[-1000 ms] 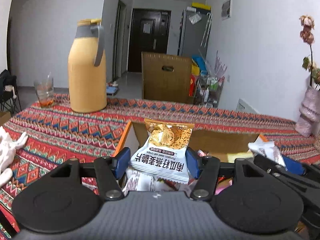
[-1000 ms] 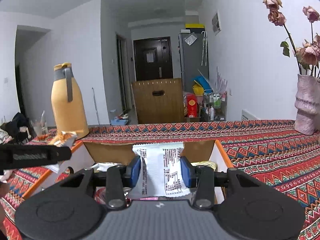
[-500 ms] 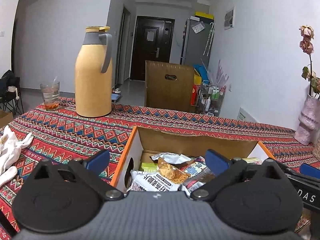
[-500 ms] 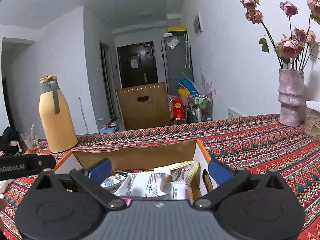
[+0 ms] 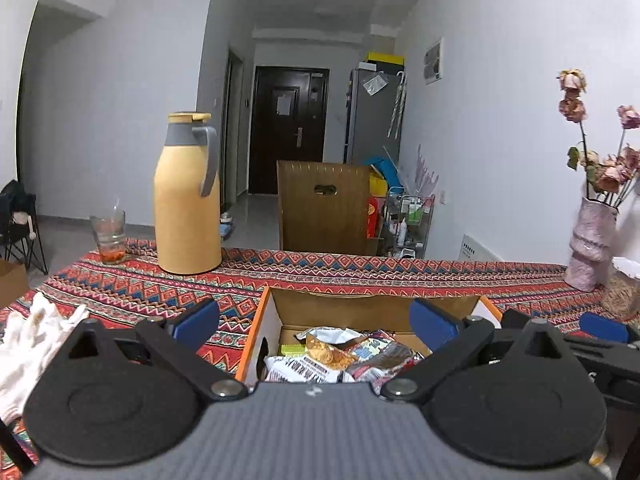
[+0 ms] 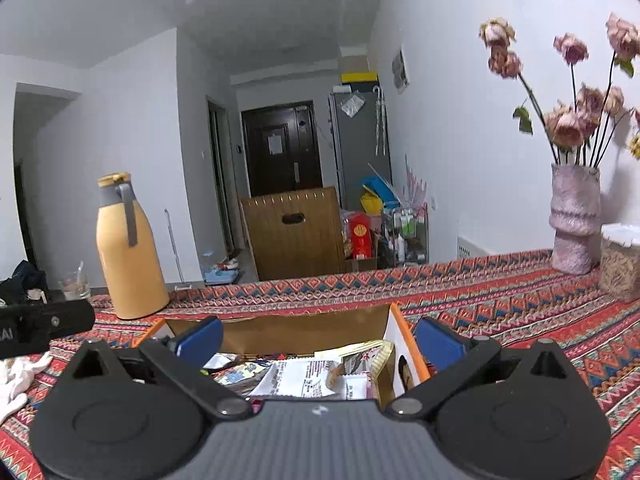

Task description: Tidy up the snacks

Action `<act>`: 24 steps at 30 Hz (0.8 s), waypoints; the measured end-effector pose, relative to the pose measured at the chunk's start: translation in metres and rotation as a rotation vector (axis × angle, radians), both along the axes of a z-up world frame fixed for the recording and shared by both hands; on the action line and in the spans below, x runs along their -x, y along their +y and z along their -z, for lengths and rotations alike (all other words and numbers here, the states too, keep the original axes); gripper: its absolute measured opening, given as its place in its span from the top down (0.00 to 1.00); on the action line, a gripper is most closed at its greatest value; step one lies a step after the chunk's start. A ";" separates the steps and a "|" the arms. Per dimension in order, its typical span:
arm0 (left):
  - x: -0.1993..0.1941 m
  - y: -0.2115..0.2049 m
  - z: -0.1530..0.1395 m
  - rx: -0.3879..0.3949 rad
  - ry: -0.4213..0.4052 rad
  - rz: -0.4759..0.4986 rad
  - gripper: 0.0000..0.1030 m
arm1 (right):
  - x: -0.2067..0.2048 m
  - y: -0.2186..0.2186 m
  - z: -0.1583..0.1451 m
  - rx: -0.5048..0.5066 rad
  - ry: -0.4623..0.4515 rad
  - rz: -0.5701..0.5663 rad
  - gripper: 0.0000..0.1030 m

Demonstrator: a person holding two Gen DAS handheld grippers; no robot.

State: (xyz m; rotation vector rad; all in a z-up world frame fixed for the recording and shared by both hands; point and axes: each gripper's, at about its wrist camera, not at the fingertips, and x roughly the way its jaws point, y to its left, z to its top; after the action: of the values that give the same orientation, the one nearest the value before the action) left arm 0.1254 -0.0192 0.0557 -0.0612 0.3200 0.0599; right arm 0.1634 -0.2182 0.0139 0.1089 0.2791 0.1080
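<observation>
An open cardboard box with orange edges (image 5: 256, 328) (image 6: 394, 328) sits on the patterned tablecloth and holds several snack packets. A white and orange crisp packet (image 5: 308, 366) lies in it in the left wrist view. A white printed packet (image 6: 304, 378) lies in it in the right wrist view. My left gripper (image 5: 314, 324) is open and empty above the box's near side. My right gripper (image 6: 316, 338) is open and empty above the box. The right gripper's blue pad (image 5: 604, 326) shows at the left view's right edge.
A yellow thermos jug (image 5: 187, 196) (image 6: 126, 252) and a glass (image 5: 109, 234) stand at the back left. White gloves (image 5: 36, 340) lie at the left. A pink vase of dried roses (image 6: 574, 220) (image 5: 592, 240) and a lidded jar (image 6: 620, 266) stand at the right.
Both grippers opened and let their packets drop into the box. Both then pulled back and rose, so the box sits lower in each view.
</observation>
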 end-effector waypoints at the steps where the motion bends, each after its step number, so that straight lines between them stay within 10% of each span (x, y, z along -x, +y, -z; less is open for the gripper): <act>1: 0.007 0.000 -0.001 -0.003 -0.002 0.003 0.00 | 0.007 -0.002 -0.001 -0.001 -0.004 -0.002 0.00; 24: 0.130 0.005 0.043 -0.038 0.140 0.073 0.00 | 0.139 -0.020 0.033 0.011 0.147 -0.024 0.00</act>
State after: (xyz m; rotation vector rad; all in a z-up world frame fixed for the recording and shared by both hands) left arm -0.0044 -0.0141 0.0123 -0.0073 0.4611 -0.0019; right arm 0.0243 -0.2378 -0.0192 0.1023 0.4273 0.1229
